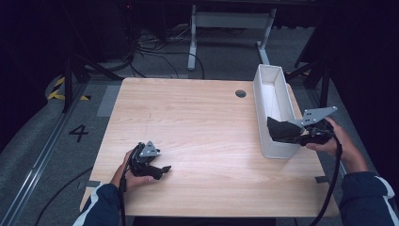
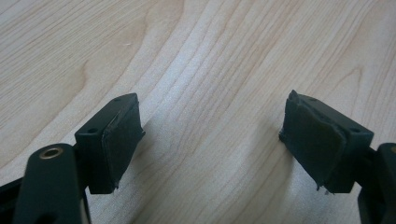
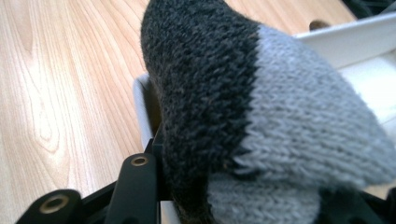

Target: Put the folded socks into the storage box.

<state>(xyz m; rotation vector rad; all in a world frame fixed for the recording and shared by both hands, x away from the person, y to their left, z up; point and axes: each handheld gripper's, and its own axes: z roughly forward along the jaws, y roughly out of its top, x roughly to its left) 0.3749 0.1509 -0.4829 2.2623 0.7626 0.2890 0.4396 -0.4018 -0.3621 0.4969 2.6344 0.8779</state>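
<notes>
The wooden table (image 1: 197, 132) carries everything here and lies directly under both grippers. A long white bin (image 1: 273, 101) stands on the table's right part, reaching from just beneath the right gripper (image 1: 295, 133) away toward the far edge; a small round hole (image 1: 240, 93) in the tabletop sits beyond that gripper, just left of the bin's far end. The right gripper, held in the person's right hand (image 1: 331, 139), hangs over the near end of the bin with its jaws clamped on a sock (image 1: 281, 129). In the right gripper view the sock (image 3: 261, 116) bulges out ahead of the jaws, knitted in dark grey on one side and light grey on the other, with the bin's white wall (image 3: 345, 42) behind it and the bin's rim just below it. The sock is therefore between the right gripper's jaws, above the bin's near end. The left gripper (image 1: 160, 170) rests low on the table's near left part, held in the left hand (image 1: 136, 176), well apart from the right gripper and the bin. In the left gripper view its two pads (image 2: 122, 140) stand wide apart with bare wood between them.
</notes>
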